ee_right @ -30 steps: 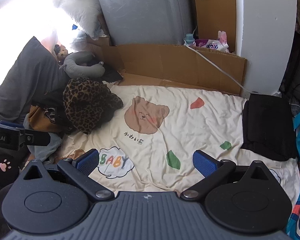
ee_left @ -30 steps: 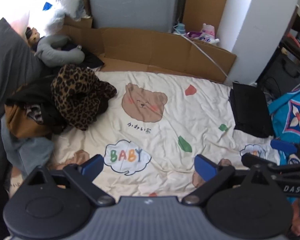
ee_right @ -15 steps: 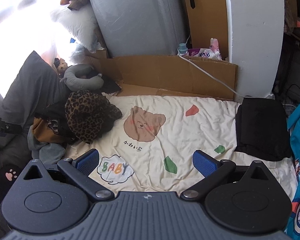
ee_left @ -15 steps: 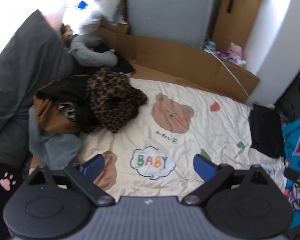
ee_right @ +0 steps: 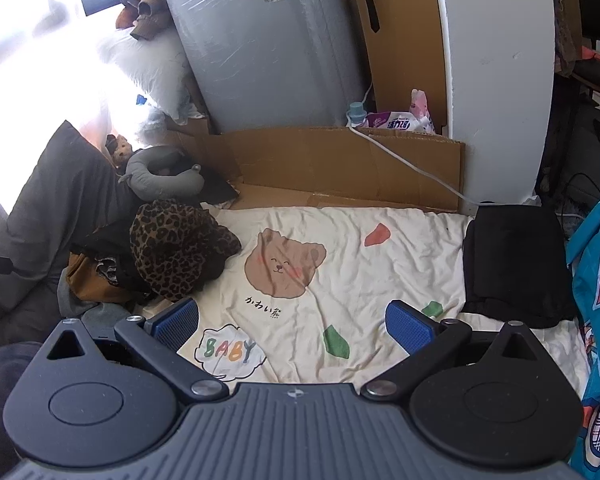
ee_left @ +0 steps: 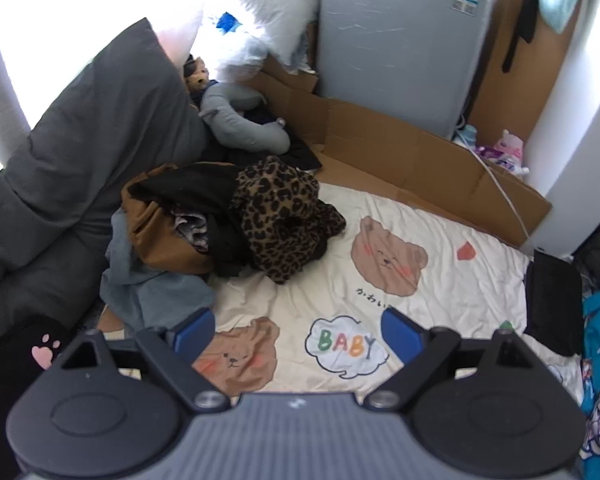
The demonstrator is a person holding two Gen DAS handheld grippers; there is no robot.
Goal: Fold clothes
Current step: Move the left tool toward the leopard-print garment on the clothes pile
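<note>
Left gripper (ee_left: 298, 330): my fingers spread wide, holding nothing, over the bear-print sheet (ee_left: 432, 292).
Right gripper (ee_right: 294, 322): also released and empty.
Clothes pile (ee_left: 228, 224): heaped at my left on the sheet's edge, leopard-print garment (ee_right: 176, 248) on top.
Folded black garment (ee_right: 516, 264): far right, well apart from the pile.
Cardboard (ee_right: 340, 164): behind the sheet.
</note>
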